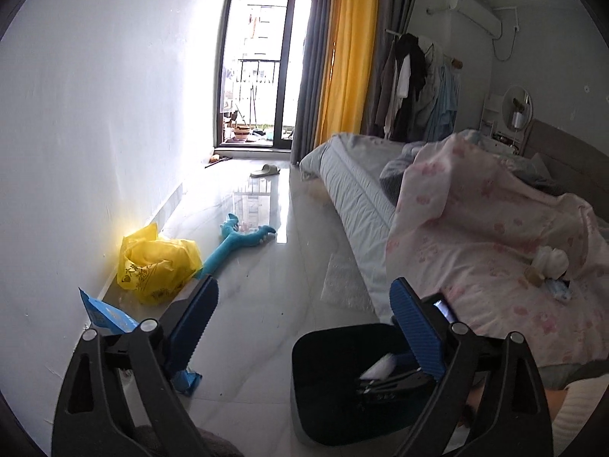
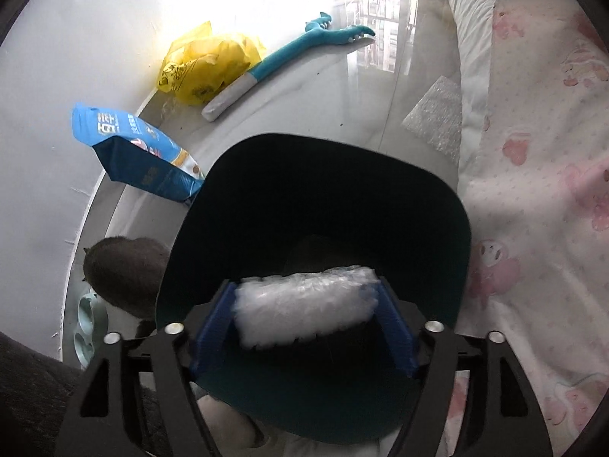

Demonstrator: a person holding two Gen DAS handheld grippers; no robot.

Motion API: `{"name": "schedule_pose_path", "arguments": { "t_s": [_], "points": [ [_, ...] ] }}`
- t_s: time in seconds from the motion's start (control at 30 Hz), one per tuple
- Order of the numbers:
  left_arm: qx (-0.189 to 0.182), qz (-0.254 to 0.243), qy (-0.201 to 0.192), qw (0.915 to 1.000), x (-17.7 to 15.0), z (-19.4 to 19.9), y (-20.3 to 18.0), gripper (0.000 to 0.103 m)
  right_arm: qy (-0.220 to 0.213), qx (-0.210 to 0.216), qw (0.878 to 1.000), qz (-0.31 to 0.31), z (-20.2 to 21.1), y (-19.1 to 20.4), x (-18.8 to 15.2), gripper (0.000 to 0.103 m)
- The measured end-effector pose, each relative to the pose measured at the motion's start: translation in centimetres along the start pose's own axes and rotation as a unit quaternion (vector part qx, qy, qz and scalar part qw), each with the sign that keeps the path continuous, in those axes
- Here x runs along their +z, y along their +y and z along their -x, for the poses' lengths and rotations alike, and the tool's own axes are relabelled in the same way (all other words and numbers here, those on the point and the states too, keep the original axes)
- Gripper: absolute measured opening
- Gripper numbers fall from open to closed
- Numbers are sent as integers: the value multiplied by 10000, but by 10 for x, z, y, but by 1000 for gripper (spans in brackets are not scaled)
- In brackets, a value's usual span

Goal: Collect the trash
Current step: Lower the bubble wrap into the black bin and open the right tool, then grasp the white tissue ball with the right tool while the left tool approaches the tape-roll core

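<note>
1. Right gripper (image 2: 304, 314): fingers spread either side of the bubble wrap (image 2: 304, 306); contact unclear, directly above the black bin (image 2: 449, 236).
2. Left gripper (image 1: 304, 327): fingers wide apart, empty; bin lies beneath its right finger.

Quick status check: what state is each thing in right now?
left gripper: open, empty
right gripper: over the bin, bubble wrap between its jaws
bubble wrap wad: not yet dropped
trash bin: upright, open
yellow bag: crumpled on floor
blue pouch: leaning against wall
</note>
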State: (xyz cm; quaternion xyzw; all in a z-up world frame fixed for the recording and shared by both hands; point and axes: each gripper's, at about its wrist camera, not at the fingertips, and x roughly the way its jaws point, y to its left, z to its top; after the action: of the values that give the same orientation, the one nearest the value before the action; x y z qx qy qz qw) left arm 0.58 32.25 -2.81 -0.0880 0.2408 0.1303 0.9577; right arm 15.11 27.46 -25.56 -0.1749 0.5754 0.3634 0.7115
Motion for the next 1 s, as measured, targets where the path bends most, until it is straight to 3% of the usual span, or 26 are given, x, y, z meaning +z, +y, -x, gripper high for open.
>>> {"name": "schedule_pose_path", "arguments": {
  "t_s": [0.17, 0.33, 0.67, 1.0],
  "points": [
    [12, 102, -254, 9996, 9, 12, -4, 94, 39, 29, 10000, 40, 3, 7, -4, 82],
    [101, 62, -634, 9979, 17, 28, -14, 95, -188, 79, 9998, 73, 28, 10, -7, 83],
    [-109, 7, -668, 9977, 27, 25, -46, 95, -959, 212, 9946, 322, 111, 3, -19, 84],
    [-526, -145, -620, 9966, 40, 13, -102, 96, -1710, -47, 9850, 229, 186, -44, -45, 85]
  ]
}}
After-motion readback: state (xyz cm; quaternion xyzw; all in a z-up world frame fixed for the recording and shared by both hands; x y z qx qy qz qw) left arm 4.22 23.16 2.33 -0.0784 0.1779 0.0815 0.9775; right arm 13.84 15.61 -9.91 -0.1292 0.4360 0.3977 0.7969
